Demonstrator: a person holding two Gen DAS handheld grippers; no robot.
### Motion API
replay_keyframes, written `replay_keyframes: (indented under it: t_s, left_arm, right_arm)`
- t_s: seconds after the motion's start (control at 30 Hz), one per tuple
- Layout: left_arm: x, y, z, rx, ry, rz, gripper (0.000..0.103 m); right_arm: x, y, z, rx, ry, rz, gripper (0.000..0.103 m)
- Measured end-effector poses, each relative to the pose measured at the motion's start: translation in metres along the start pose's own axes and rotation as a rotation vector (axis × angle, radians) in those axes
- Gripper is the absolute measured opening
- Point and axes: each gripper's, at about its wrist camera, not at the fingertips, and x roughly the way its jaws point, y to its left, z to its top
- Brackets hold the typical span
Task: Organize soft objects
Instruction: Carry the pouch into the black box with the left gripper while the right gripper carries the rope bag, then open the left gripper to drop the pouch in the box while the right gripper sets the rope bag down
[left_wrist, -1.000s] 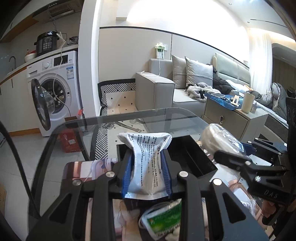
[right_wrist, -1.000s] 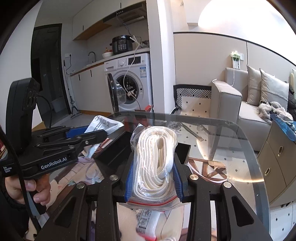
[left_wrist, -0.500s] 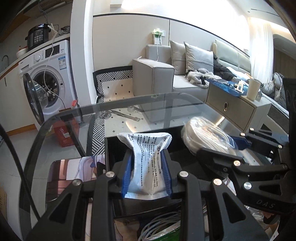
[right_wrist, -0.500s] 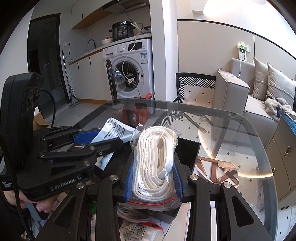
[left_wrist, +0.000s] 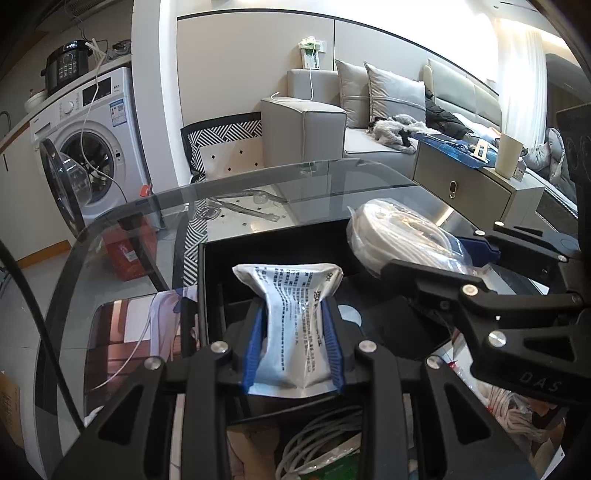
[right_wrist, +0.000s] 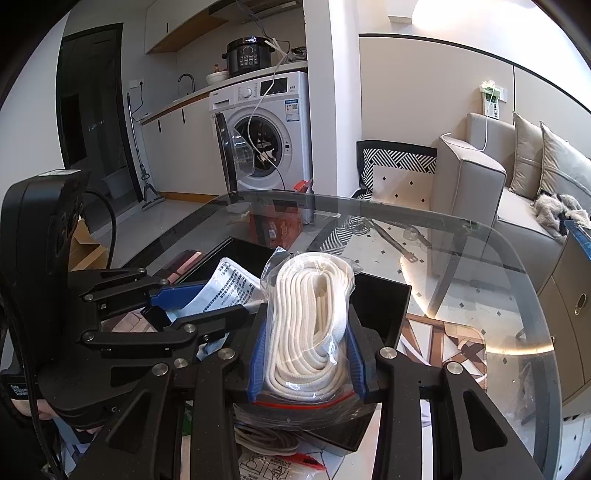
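Two hand-held grippers over a black tray on a round glass table, seen from the wrist cameras, described from left to right.

Far left, right wrist view: a person's fingertips show under the black handle of the left gripper. That gripper is clamped on a white printed pouch, its blue pads pinching the pouch's sides. In the left wrist view the same left gripper holds the pouch upright, its flared top edge uppermost, above the inside of the black tray.

Centre, right wrist view: the right gripper is closed on a clear bag of coiled white rope; the blue pads press both flanks of the coil and the bag's red zip strip lies just below the pads. The bag hangs over the black tray, just beside the pouch. In the left wrist view the right gripper enters from the right, carrying the bag of rope above the tray's right part.

Below the grippers, near the lower edge: a coil of pale cable and a green-labelled packet.

Beyond: the glass table rim, a washing machine with its door open and a cooker on top, and to the right a grey sofa with cushions
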Motion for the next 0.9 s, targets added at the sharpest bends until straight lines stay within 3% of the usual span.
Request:
replay_keyframes:
  t_s: [0.37,0.47,0.53,0.6,0.73,0.77,0.8,0.83,0.9]
  left_arm:
    - [-0.003,0.001,-0.003,-0.042,0.027,-0.023,0.030]
    - [-0.004,0.001,-0.002,-0.034,0.029,-0.018,0.032]
    - [-0.007,0.000,-0.003,-0.026,0.017,0.002,0.039]
    - [-0.014,-0.001,-0.005,-0.023,-0.006,0.018,0.058]
    - [-0.029,0.000,-0.006,-0.022,-0.029,0.017,0.060]
    - [-0.033,0.001,-0.007,-0.022,-0.028,0.024,0.067]
    - [-0.037,0.002,-0.008,-0.027,-0.030,0.029,0.088]
    - [-0.043,0.003,-0.009,-0.037,-0.043,0.036,0.096]
    - [-0.055,0.004,-0.013,-0.051,-0.089,0.043,0.101]
  right_arm:
    - [0.003,-0.001,0.002,0.000,0.003,0.008,0.036]
    - [0.004,0.001,0.003,-0.017,0.000,-0.007,0.042]
    - [-0.003,0.001,0.003,-0.023,-0.022,-0.023,0.047]
    - [-0.012,0.001,0.002,-0.023,-0.042,-0.032,0.052]
    - [-0.032,0.000,-0.002,-0.021,-0.054,-0.042,0.066]
    - [-0.037,0.000,-0.003,-0.015,-0.056,-0.039,0.074]
    - [-0.041,0.000,-0.005,-0.011,-0.056,-0.038,0.086]
    - [-0.047,0.000,-0.007,-0.006,-0.057,-0.035,0.091]
    - [-0.061,0.002,-0.013,-0.001,-0.069,-0.020,0.099]
